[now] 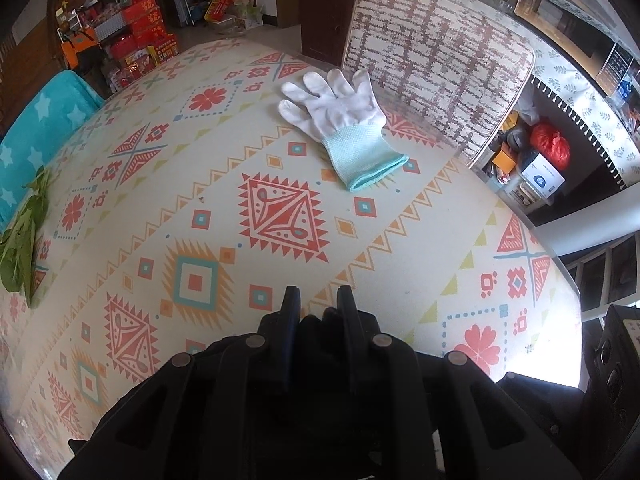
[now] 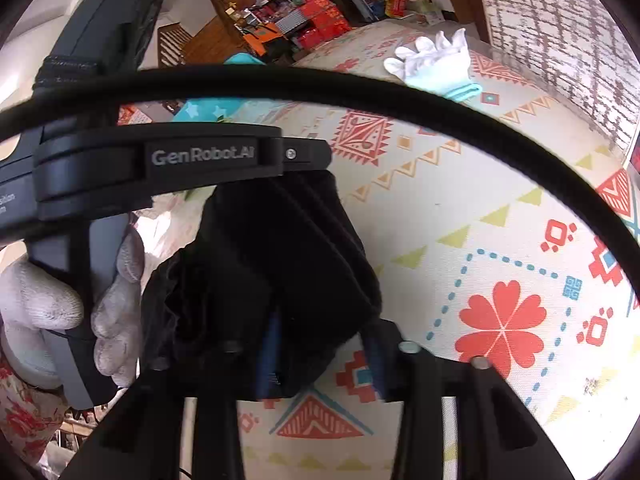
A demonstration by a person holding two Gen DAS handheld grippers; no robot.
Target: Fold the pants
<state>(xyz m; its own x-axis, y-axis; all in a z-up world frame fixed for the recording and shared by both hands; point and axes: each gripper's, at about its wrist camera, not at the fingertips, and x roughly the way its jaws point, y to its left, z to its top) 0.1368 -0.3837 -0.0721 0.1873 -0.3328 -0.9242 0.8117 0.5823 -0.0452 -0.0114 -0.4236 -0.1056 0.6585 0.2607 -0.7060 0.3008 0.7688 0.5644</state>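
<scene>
The pants are a bunch of black fabric hanging over the patterned table. My left gripper is shut on a fold of this black fabric, which fills the narrow gap between its fingers. In the right wrist view the left gripper shows from the side, held by a gloved hand, with the fabric drooping below it. My right gripper stands open. The lower end of the bunch lies between its fingers and drapes over the blue-padded left finger. Most of the garment's shape is hidden in the bunch.
A white glove with a mint cuff lies flat at the table's far side. Green leaves and a blue star towel sit at the left edge. A patterned chair back stands behind the table. A black cable arcs across the right wrist view.
</scene>
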